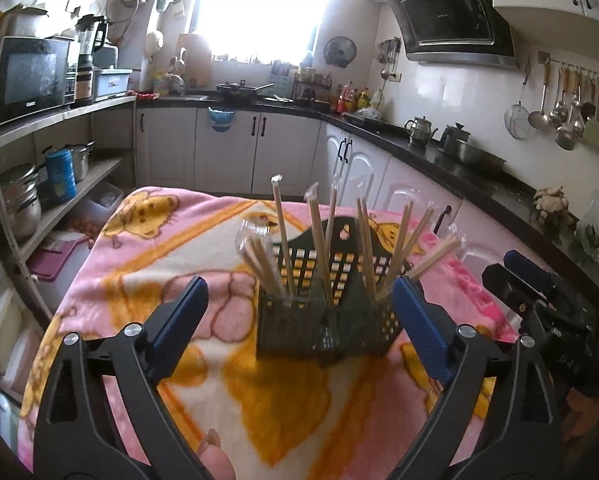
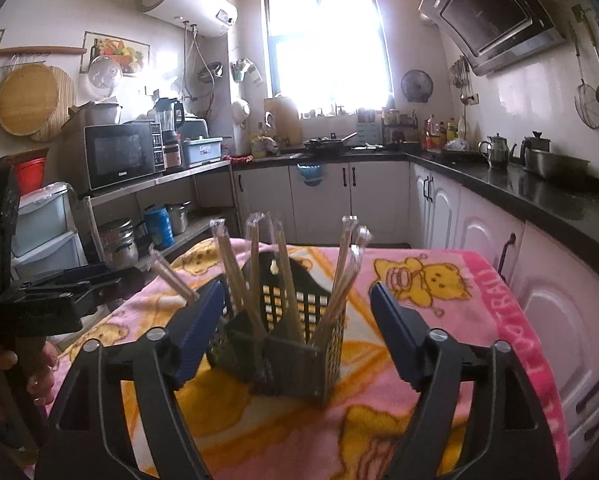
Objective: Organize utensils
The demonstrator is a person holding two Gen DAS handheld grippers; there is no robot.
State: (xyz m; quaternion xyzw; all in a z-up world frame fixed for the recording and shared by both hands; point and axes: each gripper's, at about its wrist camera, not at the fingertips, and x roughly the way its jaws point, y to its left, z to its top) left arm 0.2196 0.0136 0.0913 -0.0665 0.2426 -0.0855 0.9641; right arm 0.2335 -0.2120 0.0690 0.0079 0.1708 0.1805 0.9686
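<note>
- Both claws spread wide, nothing pinched: left claw (image 1: pixel 299 332), right claw (image 2: pixel 297 332).
- Black basket (image 1: pixel 327 316) w/ upright chopsticks (image 1: pixel 283 236) on blanket-covered worktop (image 1: pixel 147 260), straight ahead, betw. both claws; neither clearly nearer.

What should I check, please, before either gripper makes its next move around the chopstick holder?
1. Left gripper empty, jaws wide: ok.
2. Right gripper empty, jaws wide: ok.
3. Black holder upright on the pink blanket: ok.
4. Wrapped chopsticks standing in the holder, leaning outward, none seen on the blanket: ok.
5. Grippers clear of each other, the right one off to the side in the left wrist view: ok.
6. All utensils collected: cannot tell, since the table's near edge is hidden.
</note>
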